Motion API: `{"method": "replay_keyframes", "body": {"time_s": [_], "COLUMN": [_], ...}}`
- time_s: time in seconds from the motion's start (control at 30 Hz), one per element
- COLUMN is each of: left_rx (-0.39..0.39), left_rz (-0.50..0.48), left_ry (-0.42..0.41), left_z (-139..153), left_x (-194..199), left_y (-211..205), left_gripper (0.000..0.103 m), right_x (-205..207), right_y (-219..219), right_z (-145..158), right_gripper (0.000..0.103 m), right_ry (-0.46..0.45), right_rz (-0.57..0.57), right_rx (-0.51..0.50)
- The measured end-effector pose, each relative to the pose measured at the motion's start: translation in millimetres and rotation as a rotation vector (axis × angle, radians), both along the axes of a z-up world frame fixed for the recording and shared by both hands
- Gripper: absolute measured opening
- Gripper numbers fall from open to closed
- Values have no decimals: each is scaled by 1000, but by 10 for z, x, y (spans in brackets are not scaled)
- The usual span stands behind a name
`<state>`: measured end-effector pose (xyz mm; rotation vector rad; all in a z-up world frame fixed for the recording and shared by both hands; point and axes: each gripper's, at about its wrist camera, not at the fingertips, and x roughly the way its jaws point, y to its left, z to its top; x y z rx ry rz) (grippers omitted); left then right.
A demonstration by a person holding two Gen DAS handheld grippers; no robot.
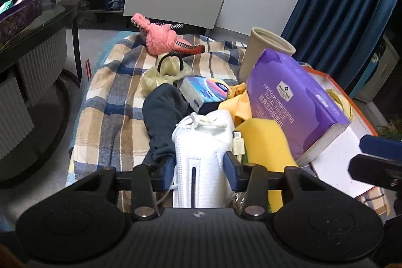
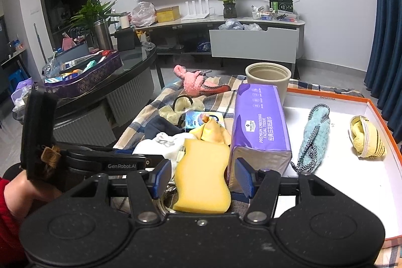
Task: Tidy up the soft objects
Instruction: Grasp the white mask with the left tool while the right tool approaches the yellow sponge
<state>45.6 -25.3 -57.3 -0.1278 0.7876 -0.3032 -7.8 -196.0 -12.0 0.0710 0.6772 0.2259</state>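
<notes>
We see the left hand-held gripper (image 1: 200, 165) with its blue pads pressed against both sides of a white face mask (image 1: 201, 157), grasping it at six o'clock in the left wrist view. Crowding it are a dark blue cloth (image 1: 164, 114) at nine o'clock of the mask and a yellow sponge (image 1: 266, 142) at three o'clock. Beyond, toward twelve o'clock, lie a small tissue pack (image 1: 203, 92), a pale yellow hair scrunchie (image 1: 165, 72) and a pink knotted rope toy (image 1: 160, 38), all on a plaid blanket (image 1: 113, 92). A purple facial tissue pack (image 1: 294, 104) leans at two o'clock, with a beige cup (image 1: 266, 49) behind it.

The right hand-held gripper (image 2: 203, 177) is released; its jaws straddle the yellow sponge (image 2: 201, 180) without touching, and the purple facial tissue pack (image 2: 258, 129) stands just beside the right pad.

Only the right wrist view shows the inside of the orange-rimmed white box (image 2: 377, 117): in it lie a light blue rope toy (image 2: 314, 135) and, well apart at three o'clock, a rolled yellow towel (image 2: 366, 140). The left view shows only the box's corner.
</notes>
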Motion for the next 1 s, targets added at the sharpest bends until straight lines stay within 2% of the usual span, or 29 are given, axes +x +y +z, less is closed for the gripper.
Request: {"method": "replay_keyframes", "body": {"time_s": [0.13, 0.3, 0.37, 0.5, 0.6, 0.73, 0.87, 1.0], "left_rx": [-1, -18, -35, -106, -130, -181, -127, -48], "left_rz": [-7, 42, 14, -27, -75, -125, -119, 3], "left_ry": [17, -2, -21, -38, -104, -167, -172, -205], "left_z": [26, 24, 21, 67, 153, 210, 139, 168], "left_x": [-22, -160, -198, -157, -188, -259, -260, -268], "left_y": [-31, 31, 40, -1, -57, -93, -139, -25], "left_gripper": [49, 55, 61, 61, 63, 72, 71, 71], "right_x": [-8, -4, 6, -6, -10, 1, 2, 12], "right_y": [9, -45, -57, -38, -47, -69, -29, 31], "right_z": [6, 18, 12, 7, 11, 9, -7, -26], "right_gripper": [68, 68, 68, 68, 68, 68, 68, 68], "right_ry": [-2, -9, -6, -8, -10, -7, 0, 4], "right_rz": [1, -17, -21, -11, -17, -23, -6, 22], "right_rx": [-4, 4, 7, 6, 4, 8, 5, -4]}}
